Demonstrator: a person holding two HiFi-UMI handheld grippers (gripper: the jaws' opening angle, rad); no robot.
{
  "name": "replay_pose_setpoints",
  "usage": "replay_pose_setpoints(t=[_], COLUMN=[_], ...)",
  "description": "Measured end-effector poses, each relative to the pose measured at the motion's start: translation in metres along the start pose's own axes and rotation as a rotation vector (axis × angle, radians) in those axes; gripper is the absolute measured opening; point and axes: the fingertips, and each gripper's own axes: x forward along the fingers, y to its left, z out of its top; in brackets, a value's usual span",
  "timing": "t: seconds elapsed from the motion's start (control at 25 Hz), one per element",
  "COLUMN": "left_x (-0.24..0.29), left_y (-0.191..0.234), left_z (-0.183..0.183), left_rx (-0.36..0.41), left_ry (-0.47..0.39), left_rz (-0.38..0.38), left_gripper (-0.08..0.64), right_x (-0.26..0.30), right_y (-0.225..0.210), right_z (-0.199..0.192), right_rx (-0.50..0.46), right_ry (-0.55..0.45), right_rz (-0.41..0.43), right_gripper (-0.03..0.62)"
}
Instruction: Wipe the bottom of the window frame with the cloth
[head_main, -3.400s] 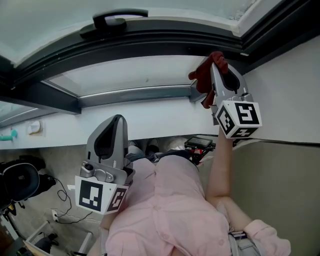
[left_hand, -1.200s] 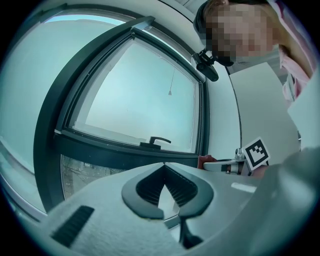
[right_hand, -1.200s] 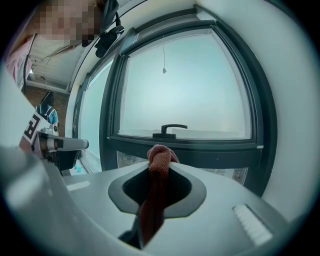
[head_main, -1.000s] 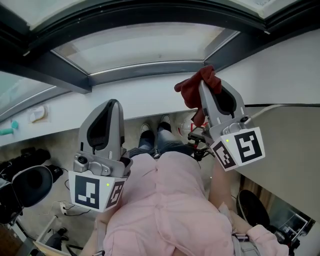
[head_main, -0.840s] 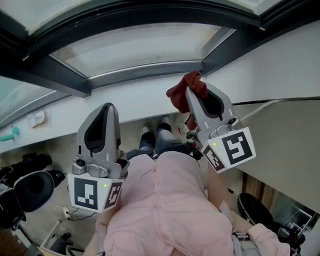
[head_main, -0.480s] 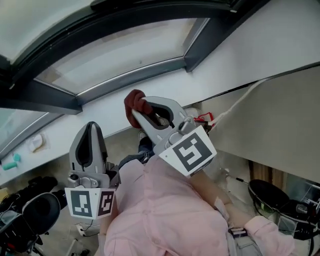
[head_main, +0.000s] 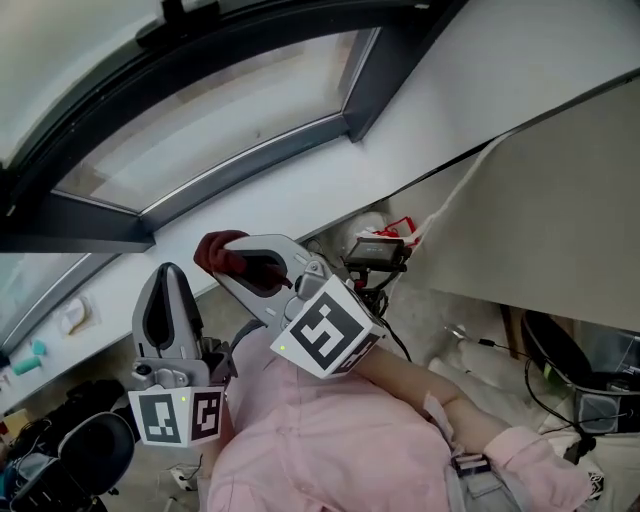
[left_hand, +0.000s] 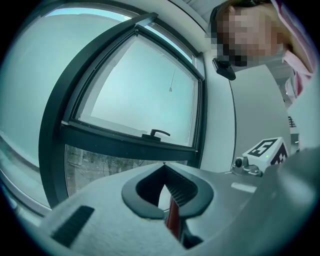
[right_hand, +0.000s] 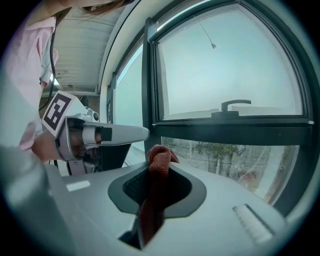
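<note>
Right gripper (head_main: 224, 263) has its jaws clamped on the red cloth (head_main: 211, 249); a knot of cloth sticks out past the tips and a strip hangs back through the slot between the jaws. The cloth is held in the air, near the person's pink shirt (head_main: 330, 430), touching no part of the window. Left gripper (head_main: 168, 272) has its jaws together with the tips meeting and grips nothing. A thin red strip shows low in its slot; I can't tell what it is. It sits just left of the right gripper, near side.

The bottom rail of the window frame (head_main: 240, 165) runs diagonally far up, well apart from the cloth. The white sill (head_main: 290, 200) lies between the rail and the cloth. The black window handle (right_hand: 235, 104) sits on the dark sash above the lower pane.

A small teal item (head_main: 38, 350) sits on the sill at far left. A black device (head_main: 375, 252) with red bits is right of the cloth, under the sill. A white cable (head_main: 455, 200) runs up the wall edge from there.
</note>
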Motion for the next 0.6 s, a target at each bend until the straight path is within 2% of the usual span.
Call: replay_pose_setpoints(t=[0.6], left_x=[-0.0022], left_y=[-0.0045], left_z=[-0.002], left_rx=[0.007], left_ry=[0.005], left_rz=[0.005], left_gripper=[0.0], right_x=[-0.005], right_y=[0.0003], right_z=[-0.0016], right_rx=[-0.026], right_ry=[-0.011], right_rz=[0.007], right_gripper=[0.057])
